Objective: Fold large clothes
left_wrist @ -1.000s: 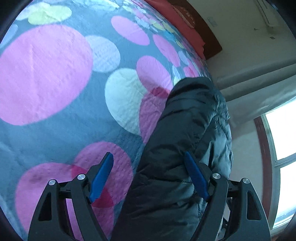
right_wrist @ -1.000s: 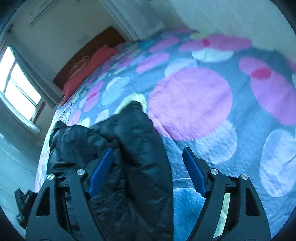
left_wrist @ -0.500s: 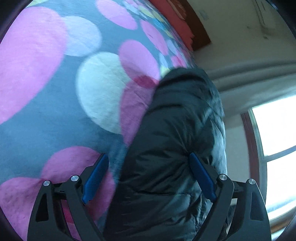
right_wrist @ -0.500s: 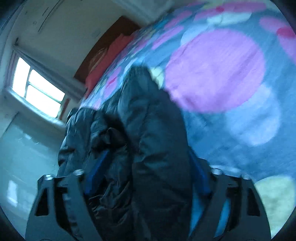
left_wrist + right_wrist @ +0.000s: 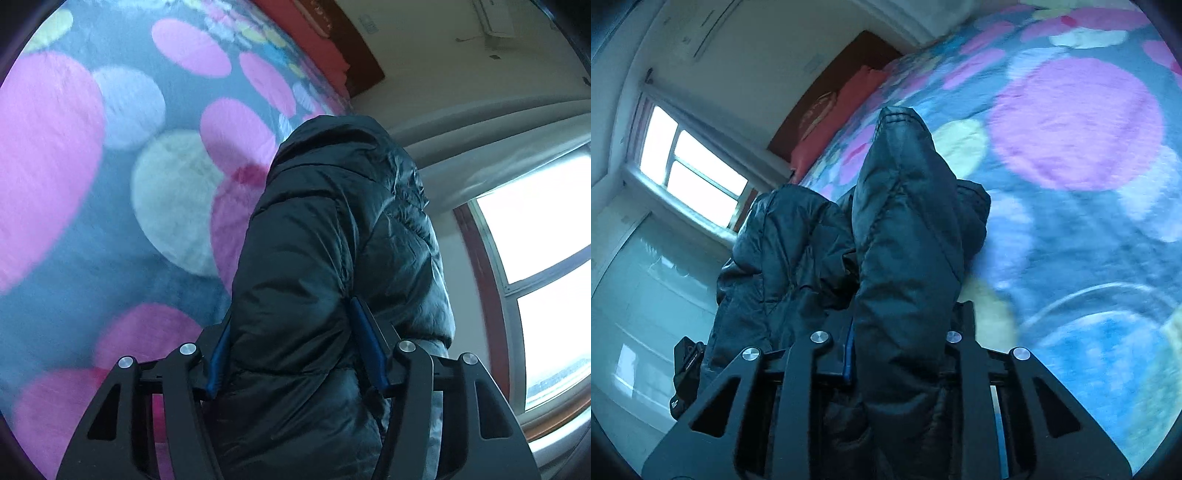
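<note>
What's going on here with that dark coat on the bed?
A person is working with two hand-held grippers to fold a black puffer jacket lying on a bed with a polka-dot blanket. The left gripper and the right gripper have both just been closing on bunched parts of the jacket, and padded fabric now sits pinched between each pair of fingers. Nothing looks folded yet; the jacket is still rumpled near the bed's edge by the window.

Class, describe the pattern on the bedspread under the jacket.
Large pink, white and lilac circles on grey-blue bedspread, clearest in the left wrist view.
</note>
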A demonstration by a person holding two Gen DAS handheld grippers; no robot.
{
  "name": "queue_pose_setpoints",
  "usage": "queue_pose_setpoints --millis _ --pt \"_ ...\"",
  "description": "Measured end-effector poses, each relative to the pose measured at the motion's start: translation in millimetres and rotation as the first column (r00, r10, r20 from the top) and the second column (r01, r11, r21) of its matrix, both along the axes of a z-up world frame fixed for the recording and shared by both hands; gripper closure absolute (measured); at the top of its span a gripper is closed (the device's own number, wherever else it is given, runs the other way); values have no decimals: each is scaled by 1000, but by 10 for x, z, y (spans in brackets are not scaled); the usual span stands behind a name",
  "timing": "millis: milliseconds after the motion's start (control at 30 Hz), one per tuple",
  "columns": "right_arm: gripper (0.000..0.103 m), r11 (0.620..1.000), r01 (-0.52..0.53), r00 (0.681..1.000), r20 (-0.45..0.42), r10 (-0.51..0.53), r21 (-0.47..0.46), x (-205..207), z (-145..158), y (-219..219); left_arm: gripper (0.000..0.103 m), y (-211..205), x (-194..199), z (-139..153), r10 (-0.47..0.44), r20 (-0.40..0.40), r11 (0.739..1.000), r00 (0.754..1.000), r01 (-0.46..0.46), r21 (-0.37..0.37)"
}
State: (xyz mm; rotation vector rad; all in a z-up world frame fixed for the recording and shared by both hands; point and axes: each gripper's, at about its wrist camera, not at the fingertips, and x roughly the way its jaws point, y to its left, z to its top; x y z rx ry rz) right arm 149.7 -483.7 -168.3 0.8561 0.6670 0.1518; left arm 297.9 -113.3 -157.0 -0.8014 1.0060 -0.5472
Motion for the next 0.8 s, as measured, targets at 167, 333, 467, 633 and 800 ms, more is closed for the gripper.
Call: queue_pose_setpoints --millis 167,333,467,633,800 --pt "80 998 -64 998 27 63 16 290 65 352 45 365 -25 130 45 28 999 999 -45 19" --pt "80 993 -119 992 56 118 26 582 150 722 45 724 109 175 94 43 994 995 -96 43" --pt "80 986 -154 987 46 152 58 798 72 855 45 935 223 136 127 37 989 991 -129 70" --pt "80 983 -162 987 -2 163 82 1002 -106 842 45 1030 338 3 169 -3 984 986 -168 67" --pt "78 981 -153 988 -19 156 119 1066 -223 771 43 1033 316 -32 179 -4 981 984 -178 76"
